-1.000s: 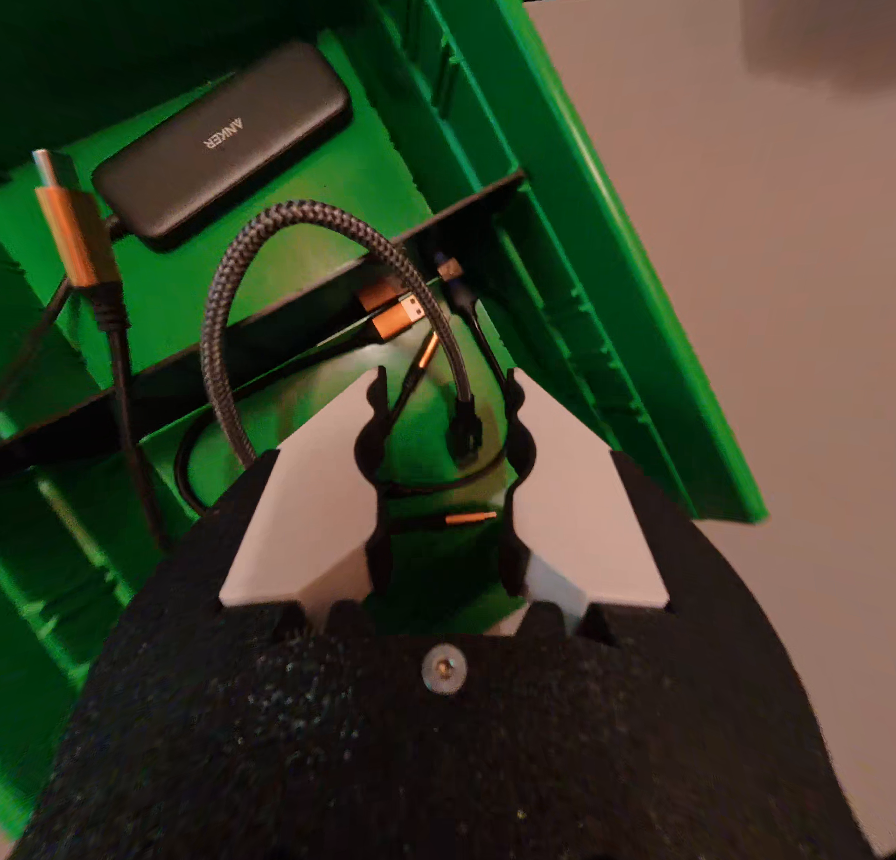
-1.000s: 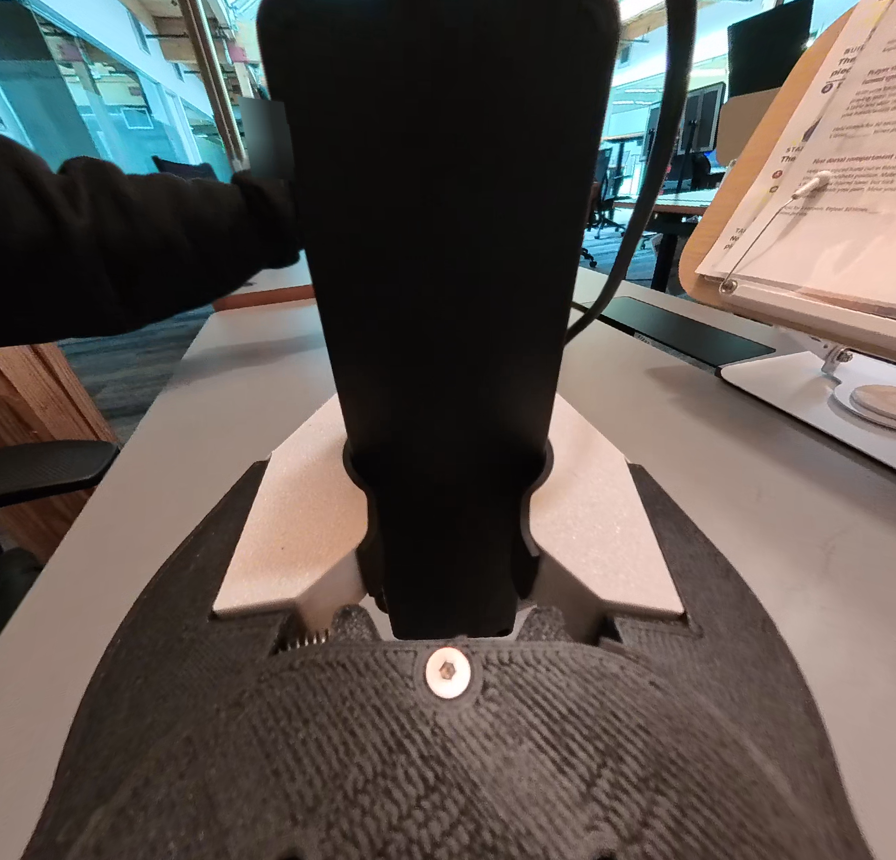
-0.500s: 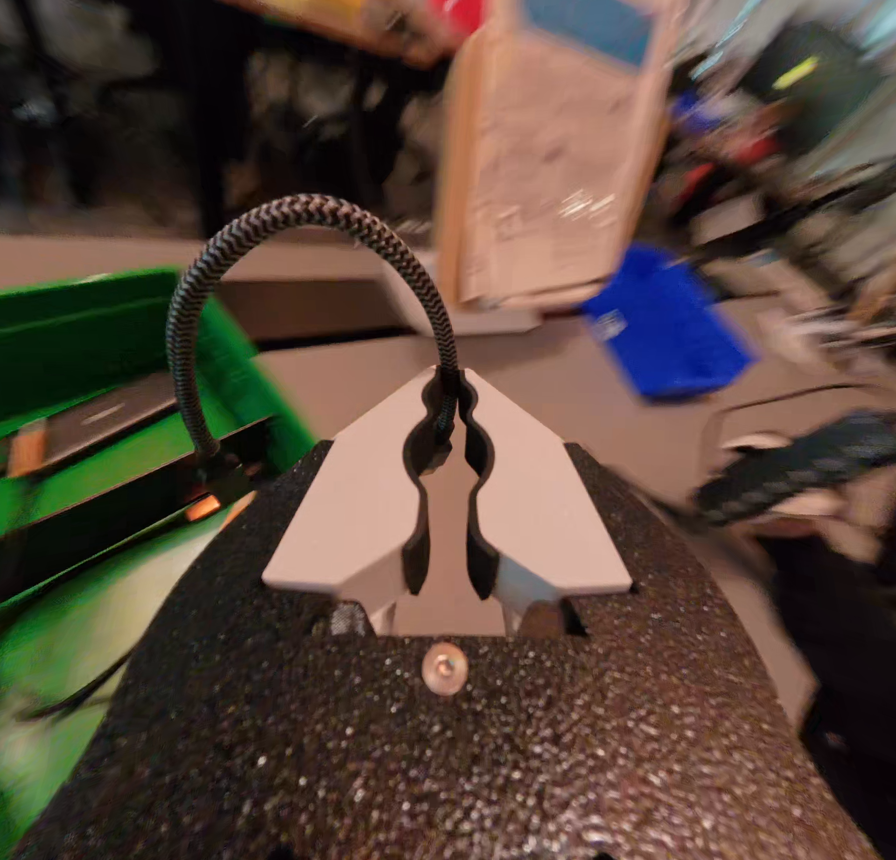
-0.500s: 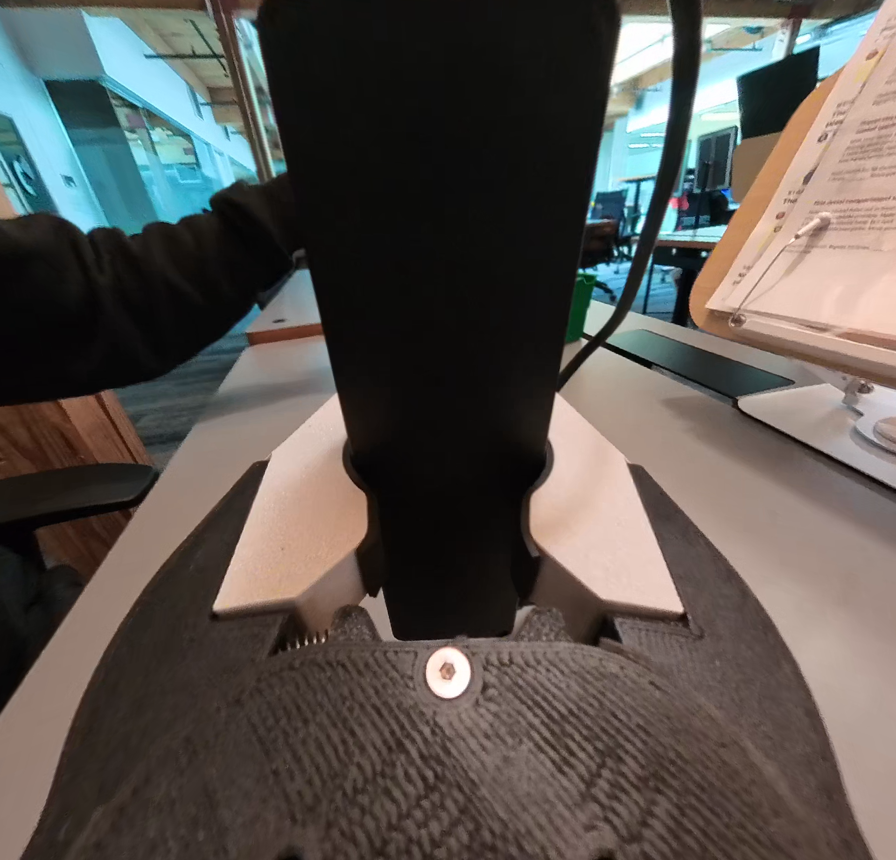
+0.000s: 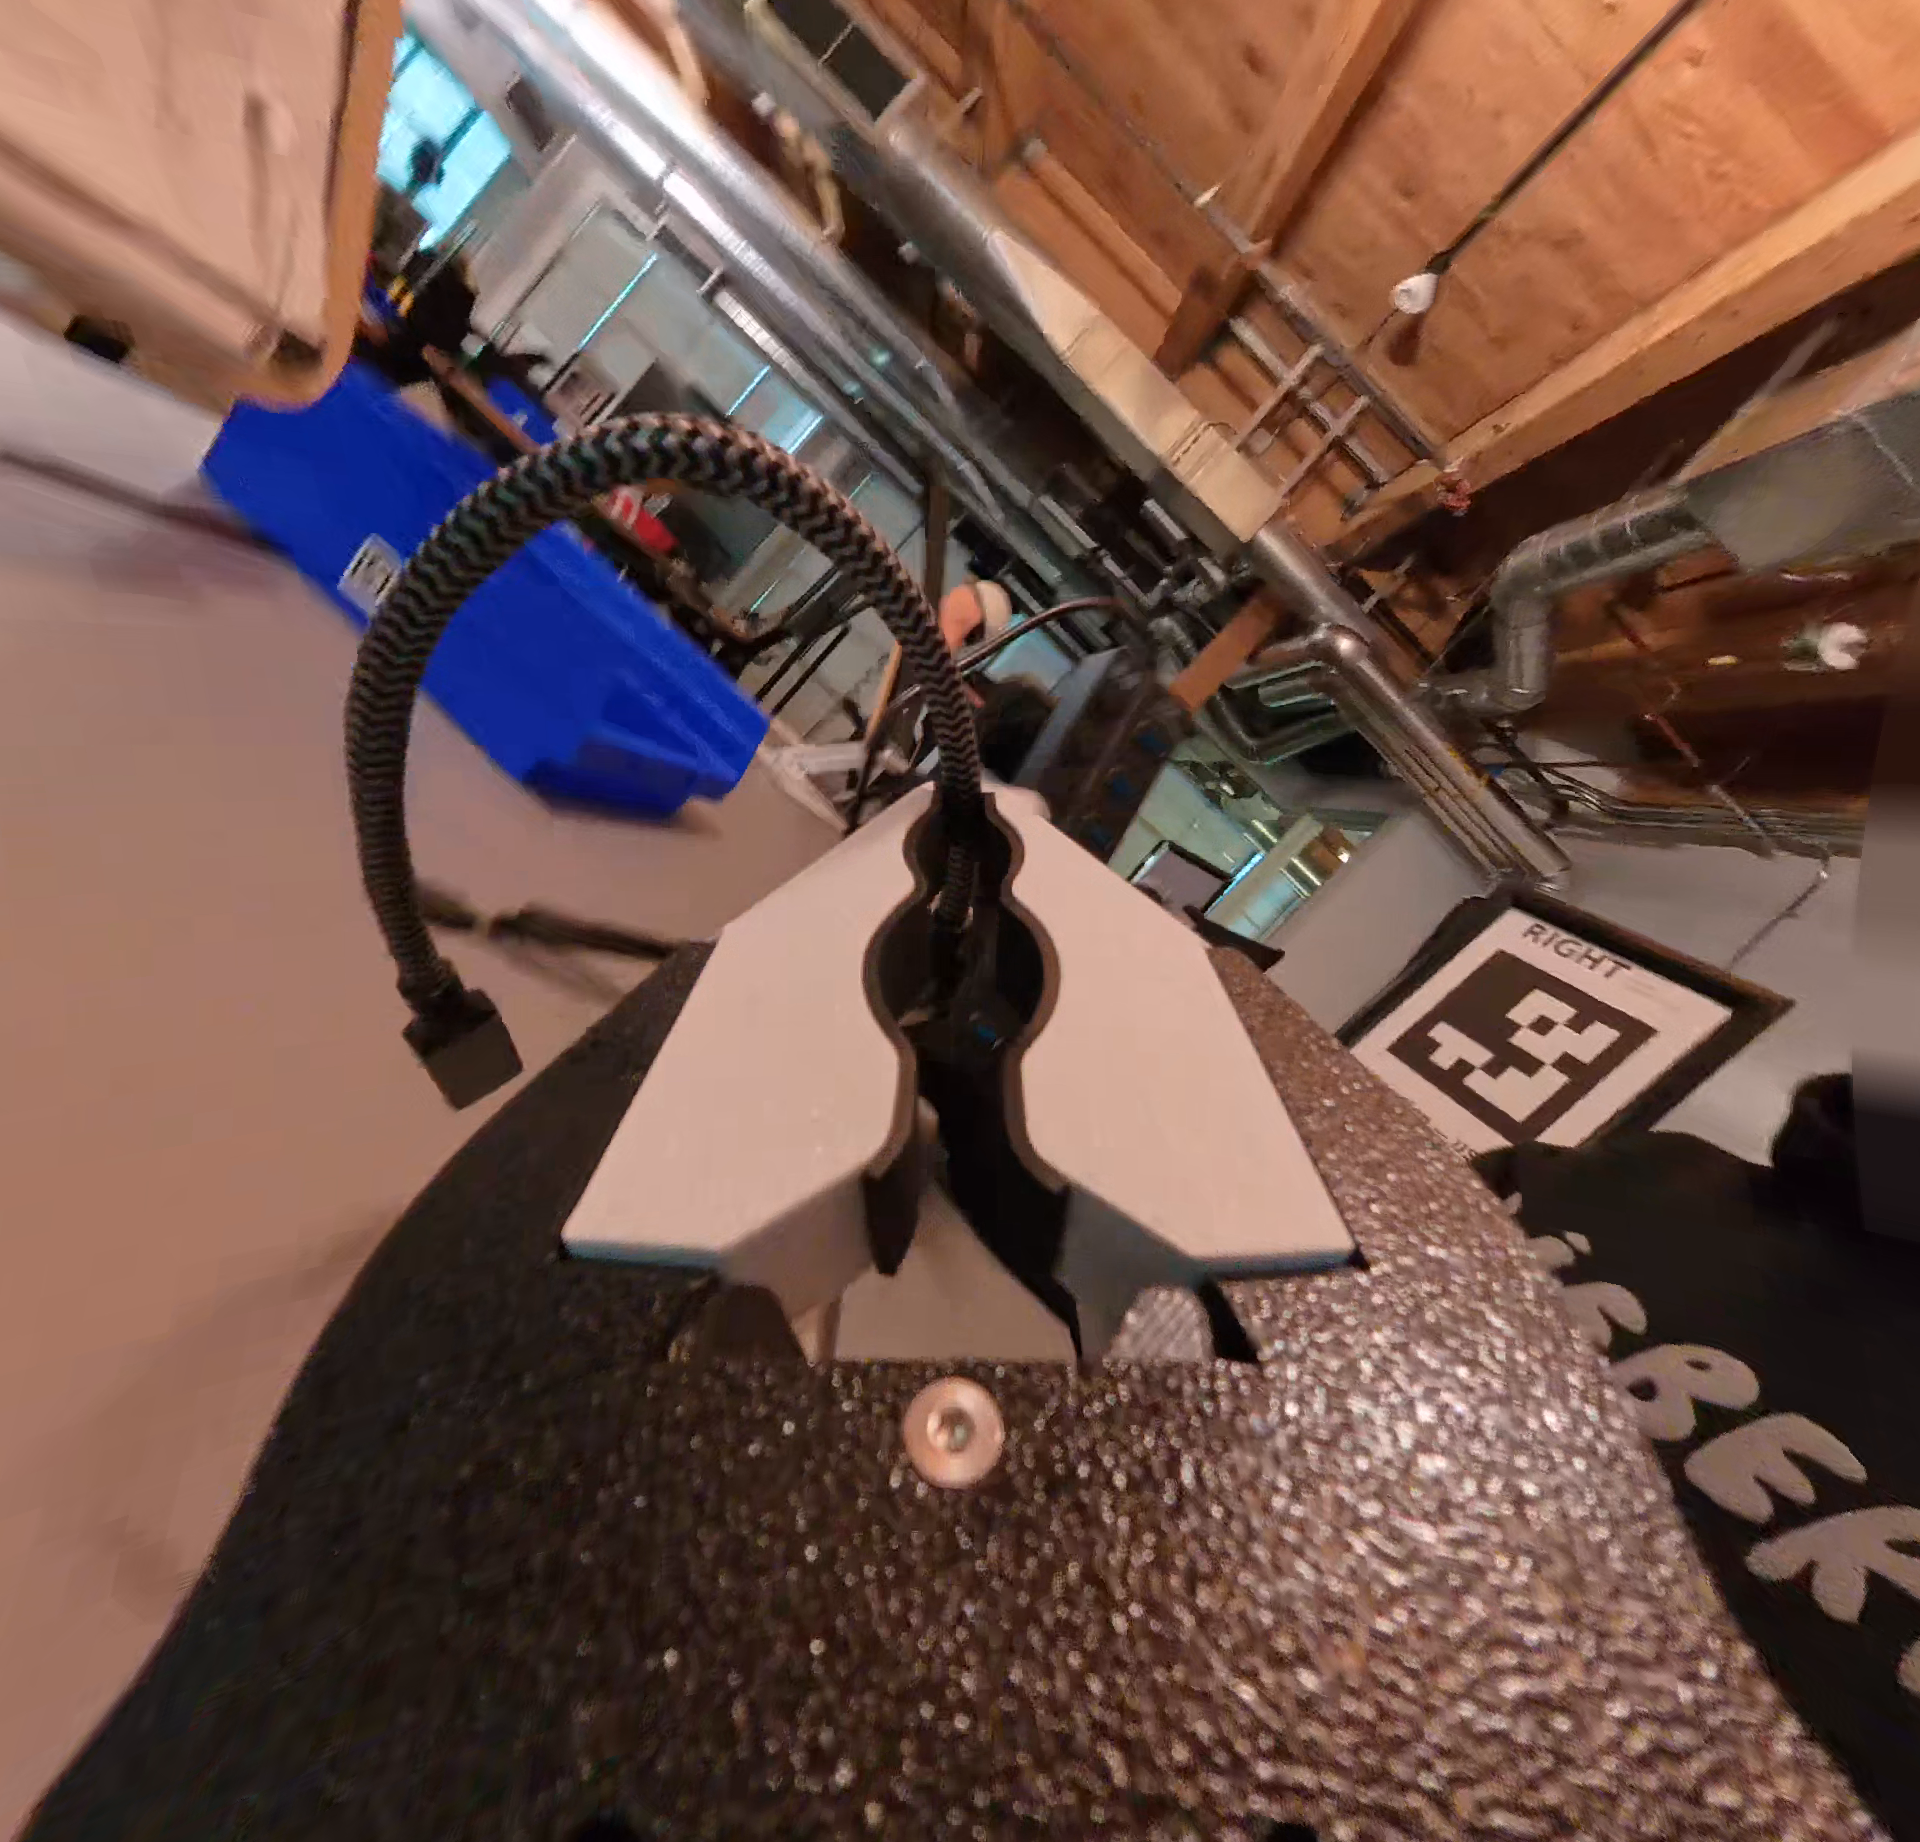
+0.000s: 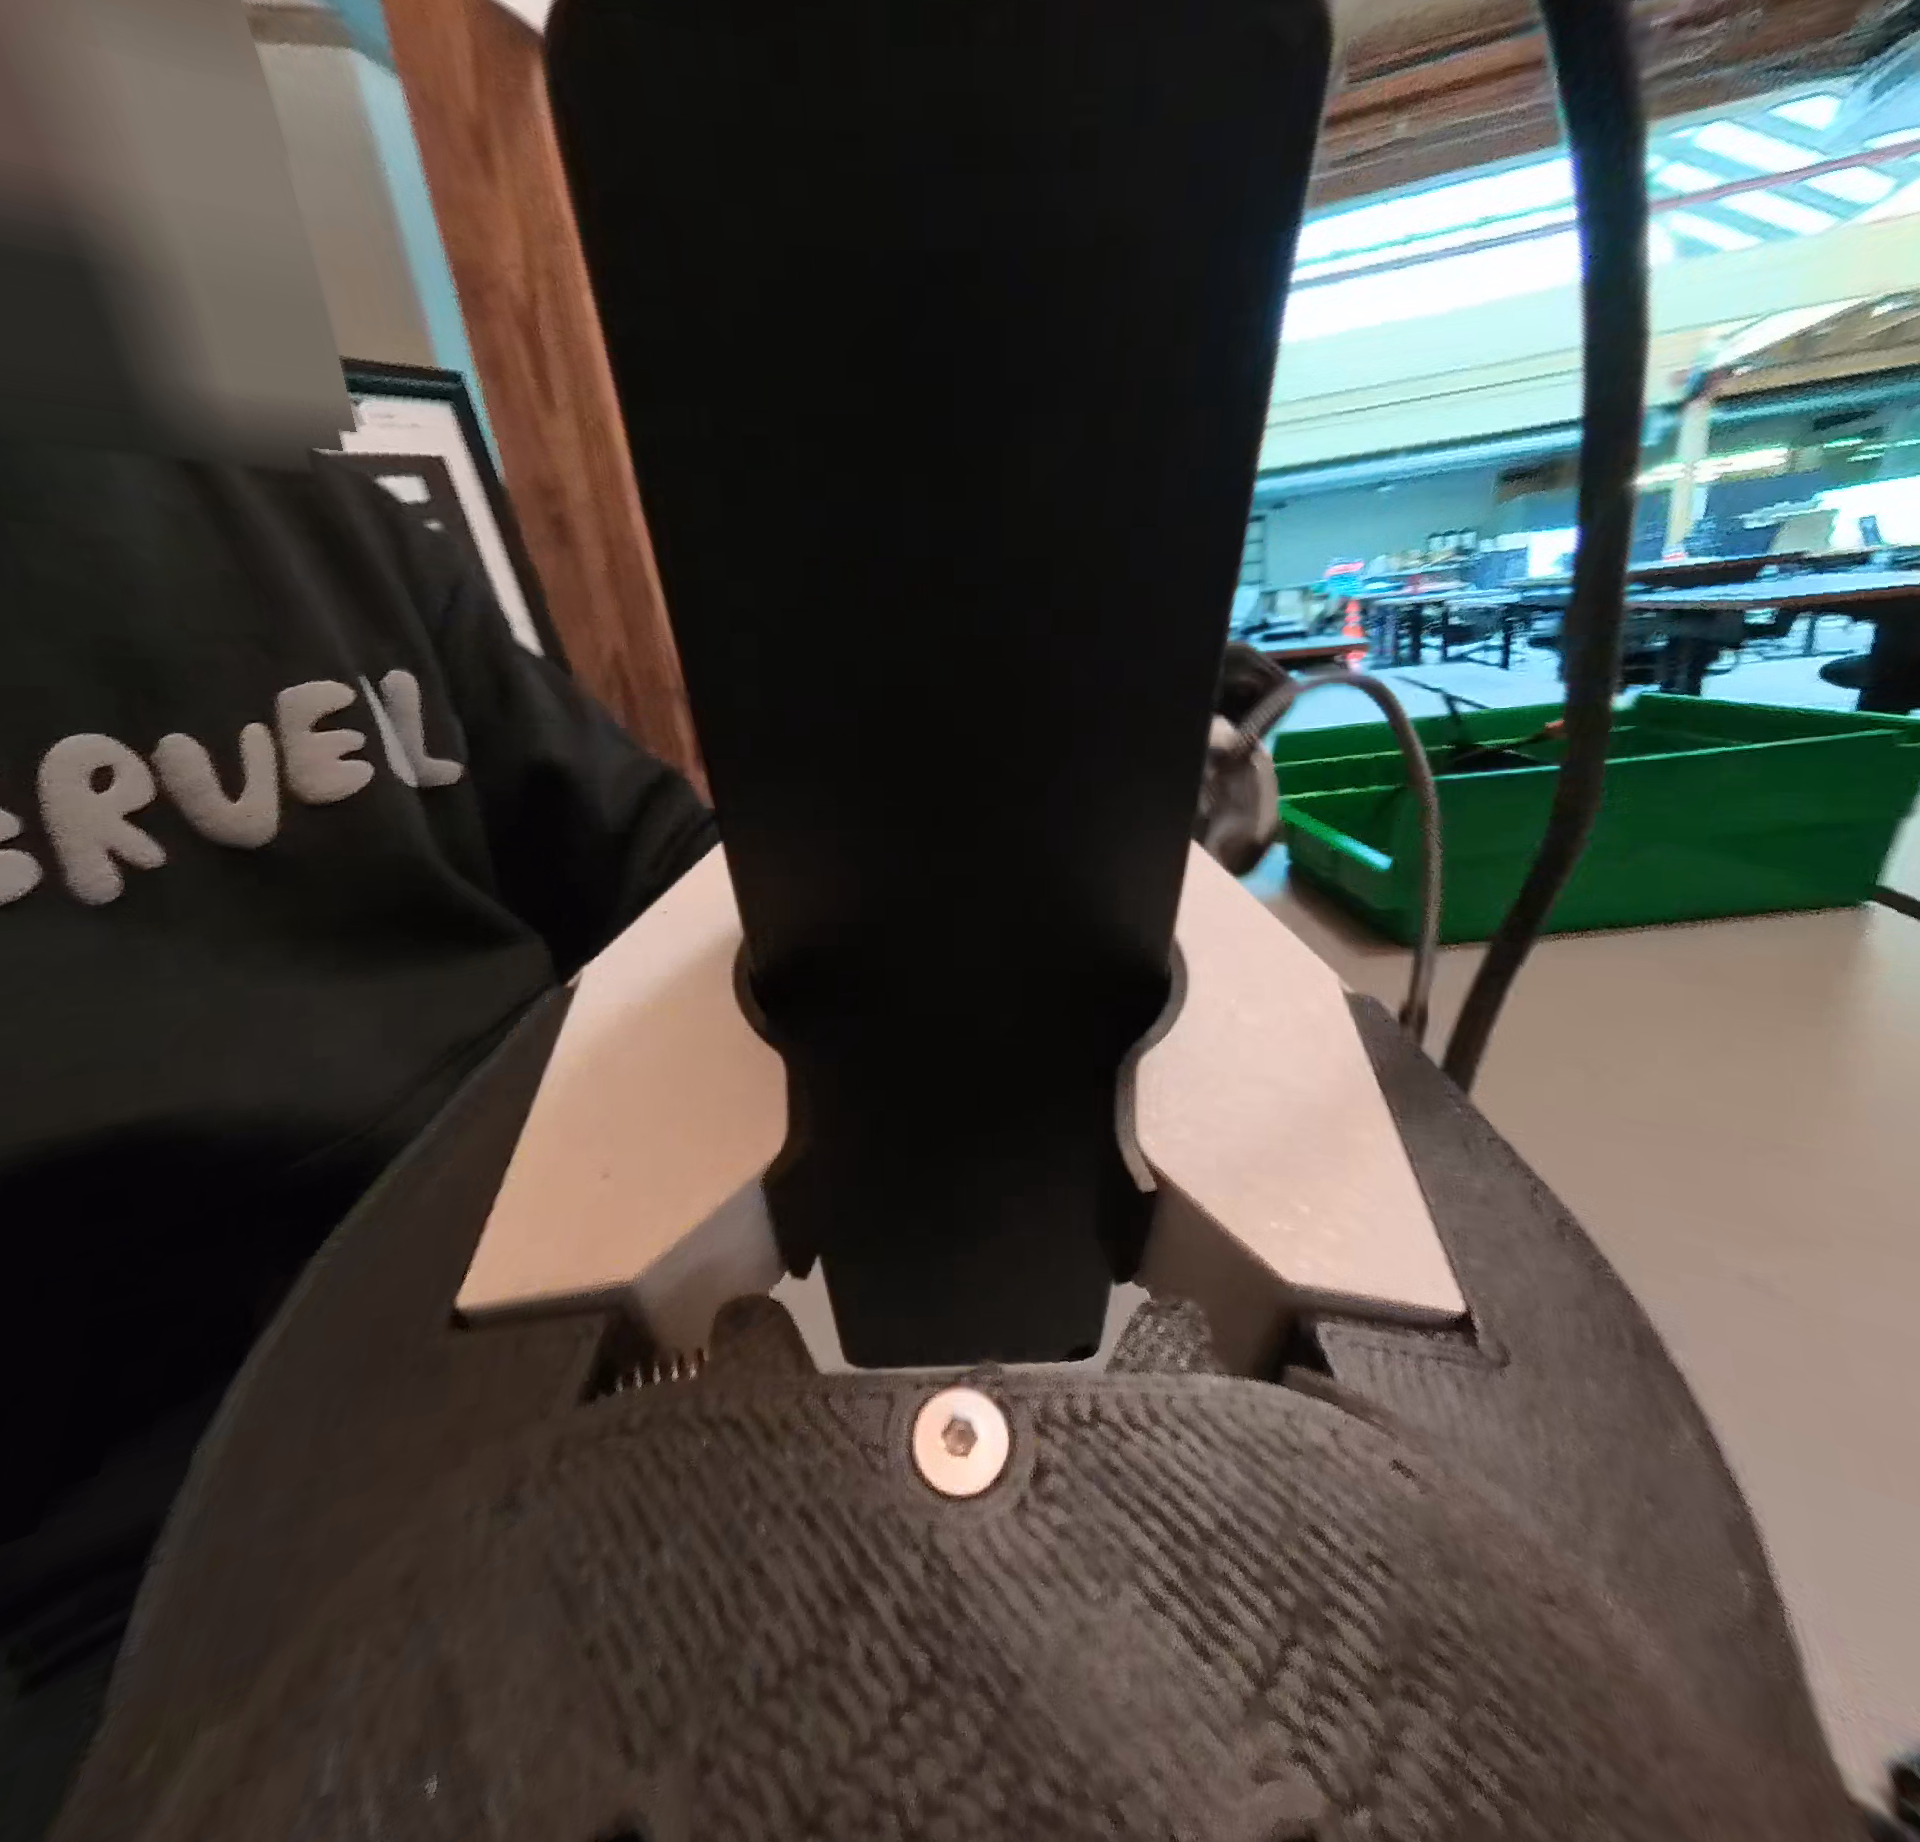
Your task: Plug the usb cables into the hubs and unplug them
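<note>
The left gripper [image 5: 961,857] has its jaws closed on a braided cable [image 5: 623,462], which arches leftward above the table [image 5: 156,857]. The right gripper [image 6: 961,971] clamps a black hub [image 6: 935,442] standing up between its jaws.

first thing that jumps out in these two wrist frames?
In the left wrist view, the braided cable arches up out of the shut left gripper, its free black plug dangling over the table. In the right wrist view, a black hub clamped upright in the right gripper fills the middle, green bin behind.

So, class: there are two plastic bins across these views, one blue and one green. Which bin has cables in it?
The green bin, in the right wrist view: thin cables show above its rim. The blue bin, in the left wrist view, shows none.
</note>
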